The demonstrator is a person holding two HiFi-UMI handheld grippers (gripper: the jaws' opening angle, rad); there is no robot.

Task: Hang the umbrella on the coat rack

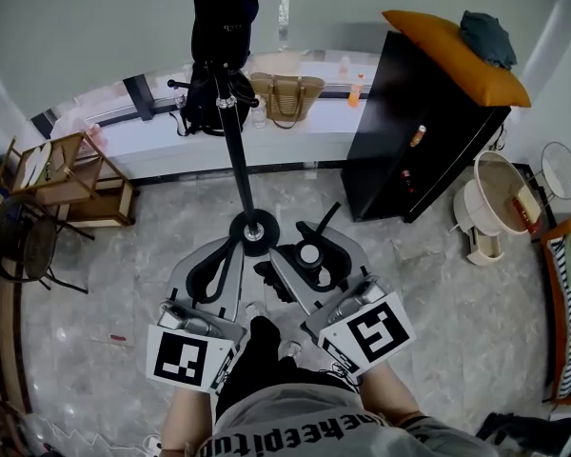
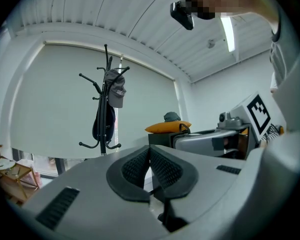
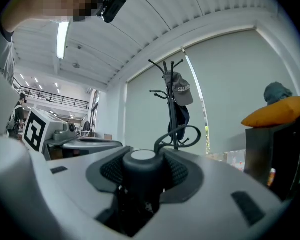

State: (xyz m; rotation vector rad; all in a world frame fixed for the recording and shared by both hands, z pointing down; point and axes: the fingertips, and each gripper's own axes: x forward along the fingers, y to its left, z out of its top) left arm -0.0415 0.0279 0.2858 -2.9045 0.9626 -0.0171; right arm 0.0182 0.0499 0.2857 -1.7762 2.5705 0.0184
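marble floor (image 1: 438,293), coat rack (image 1: 240,160) just ahead. right gripper (image 3: 144,171) clenched on folded umbrella (image 3: 142,159) handle, strap loop (image 1: 328,219) pointing forward. left gripper (image 2: 150,171) pinched together, seemingly empty. carry step; next probably needs loop raised onto a hook.

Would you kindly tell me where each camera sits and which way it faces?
Head view: on the person's head, steeply down at coat rack and floor; left hand-held gripper, right hand-held gripper, legs show.
Left gripper view: on the left one, level past its shut jaws toward the rack.
Right gripper view: on the right one, level past the gripped umbrella toward the rack.
All share the rack.
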